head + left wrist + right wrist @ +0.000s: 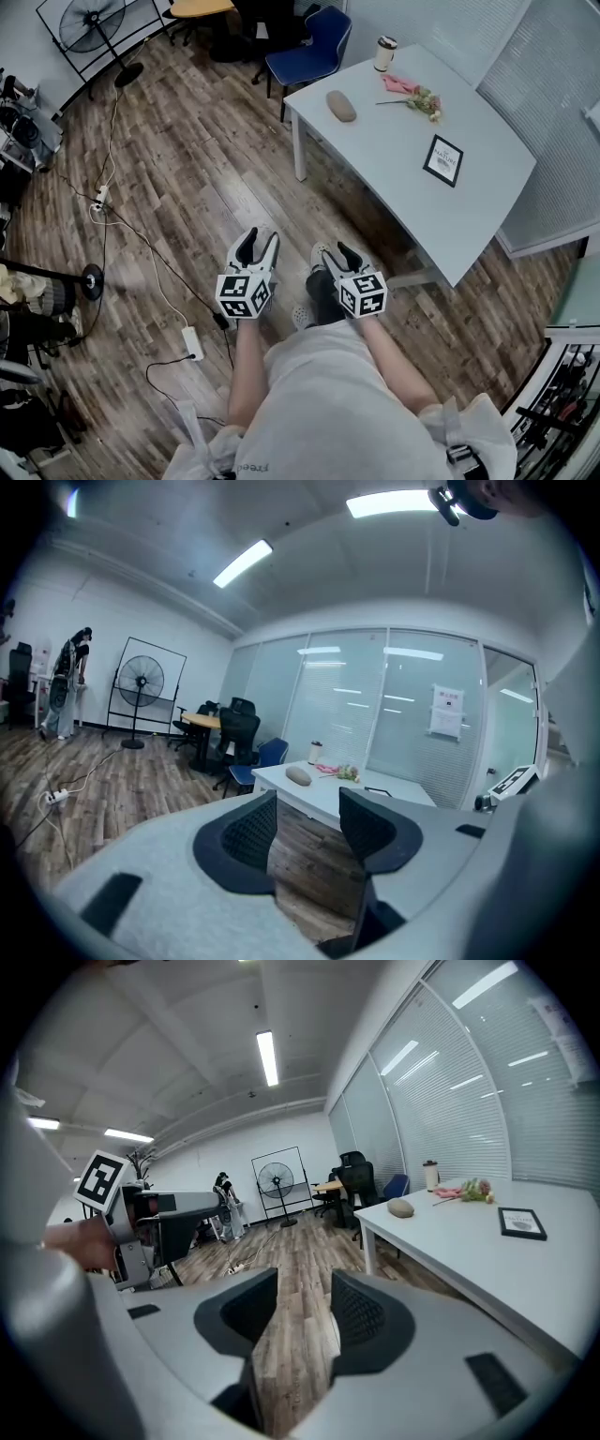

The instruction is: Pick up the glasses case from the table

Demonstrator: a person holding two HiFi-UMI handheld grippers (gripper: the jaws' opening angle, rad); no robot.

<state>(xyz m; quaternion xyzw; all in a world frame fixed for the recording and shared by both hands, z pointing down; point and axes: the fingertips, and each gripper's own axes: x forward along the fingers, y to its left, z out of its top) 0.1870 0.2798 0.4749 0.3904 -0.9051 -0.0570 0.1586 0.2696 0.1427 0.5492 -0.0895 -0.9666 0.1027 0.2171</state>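
Observation:
The glasses case [341,106] is a tan oval pod lying near the far left corner of the white table [487,202]. It also shows small in the left gripper view as the glasses case [299,776] and in the right gripper view as the glasses case [401,1207]. Both grippers hang over the wooden floor, well short of the table. My left gripper [258,246] is open, with only floor between its jaws. My right gripper [335,254] is open too, jaws a little narrower, nothing between them.
On the table stand a paper cup [384,53], a pink flower bunch [415,94] and a small framed sign [442,160]. A blue chair [312,47] sits behind the table's corner. Cables and a power strip [192,342] lie on the floor at left, a fan [98,26] beyond.

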